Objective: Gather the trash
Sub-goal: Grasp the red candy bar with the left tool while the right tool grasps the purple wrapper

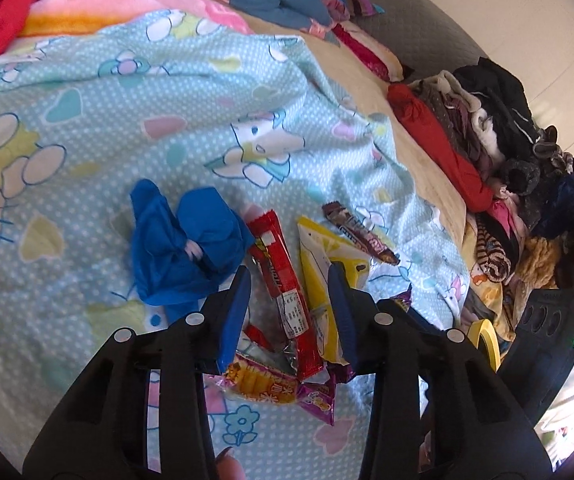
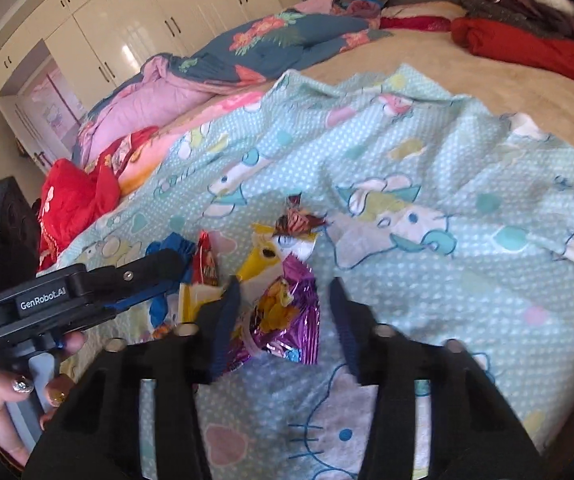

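Snack wrappers lie in a heap on a light-blue cartoon sheet (image 1: 87, 128). My left gripper (image 1: 289, 270) hangs over them with its jaws apart; a red wrapper (image 1: 283, 280) lies between the blue pads and a yellow wrapper (image 1: 319, 256) runs under the right pad. A crumpled blue plastic bag (image 1: 183, 248) sits to its left, a brown bar wrapper (image 1: 361, 234) to its right, and an orange-purple wrapper (image 1: 279, 388) lies below. My right gripper (image 2: 283, 284) is open around a shiny purple wrapper (image 2: 287, 312), whose edge is close to the left pad. The left gripper (image 2: 171, 274) shows at that view's left.
Folded quilts (image 2: 223, 68) and a red cloth (image 2: 75, 196) lie at the sheet's far side. A pile of clothes (image 1: 487, 140) lines the bed's right edge, with a yellow tape roll (image 1: 487, 336) and a black device (image 1: 547, 332) beside it. White wardrobes (image 2: 127, 28) stand behind.
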Tool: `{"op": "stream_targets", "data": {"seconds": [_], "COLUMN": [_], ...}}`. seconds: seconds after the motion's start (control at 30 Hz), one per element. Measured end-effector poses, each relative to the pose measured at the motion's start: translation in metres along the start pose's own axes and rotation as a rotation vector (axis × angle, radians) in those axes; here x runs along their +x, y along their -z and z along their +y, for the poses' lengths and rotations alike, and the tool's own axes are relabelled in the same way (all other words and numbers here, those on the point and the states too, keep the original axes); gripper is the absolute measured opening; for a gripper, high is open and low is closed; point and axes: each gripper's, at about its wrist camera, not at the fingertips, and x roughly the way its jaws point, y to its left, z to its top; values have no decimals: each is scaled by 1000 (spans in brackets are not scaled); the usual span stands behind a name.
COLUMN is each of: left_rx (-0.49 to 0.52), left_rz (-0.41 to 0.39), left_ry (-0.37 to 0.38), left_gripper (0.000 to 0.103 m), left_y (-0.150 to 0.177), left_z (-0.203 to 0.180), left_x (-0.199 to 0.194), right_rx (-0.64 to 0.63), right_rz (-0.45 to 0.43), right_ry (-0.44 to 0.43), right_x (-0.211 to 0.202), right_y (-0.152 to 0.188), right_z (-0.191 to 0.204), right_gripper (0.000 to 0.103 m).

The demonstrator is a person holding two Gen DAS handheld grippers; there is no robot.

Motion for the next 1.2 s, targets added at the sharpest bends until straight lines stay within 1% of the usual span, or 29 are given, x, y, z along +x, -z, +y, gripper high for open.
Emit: {"op": "stream_targets", "data": {"seconds": [0.1,0.27,0.37,0.43,0.47,0.5,0.6,0.77,0.87,0.93,1.07,1.2], "left_rx": [-22,-47,-45,-50,-54,-56,-42,3,21,36,55,72], "left_rz": [20,36,43,48,47,42,19,-43,-66,-80,-93,-86], "left_ry": [2,-22,-46,-57,-60,-61,-56,-1,25,44,72,80], "left_gripper": [32,32,32,23,16,13,9,7,7,7,7,7], "left_y": [1,-1,-2,-4,-3,-3,-2,-4,-4,-5,-5,-1], "left_z": [1,2,2,3,3,3,-2,-16,-25,-32,-43,-51], "left_x": [7,16,22,26,27,26,19,-2,-11,-18,-27,-28], "right_rx": [-15,-13,-13,-10,-8,-7,-5,14,16,6,-26,15], "right_rz": [-13,-33,-45,-50,-53,-55,-69,-93,-102,-103,-65,-29], "right_ry": [4,14,20,21,23,25,31,29,35,59,157,165], "right_x": [-6,-19,-27,-33,-36,-37,-47,-62,-68,-72,-78,-80], "right_y": [5,16,23,26,28,30,34,37,38,39,39,44], "right_z": [3,2,1,0,0,0,-2,-6,-8,-8,-10,-23], "right_gripper": [29,28,28,27,27,27,27,26,26,25,25,24]}}
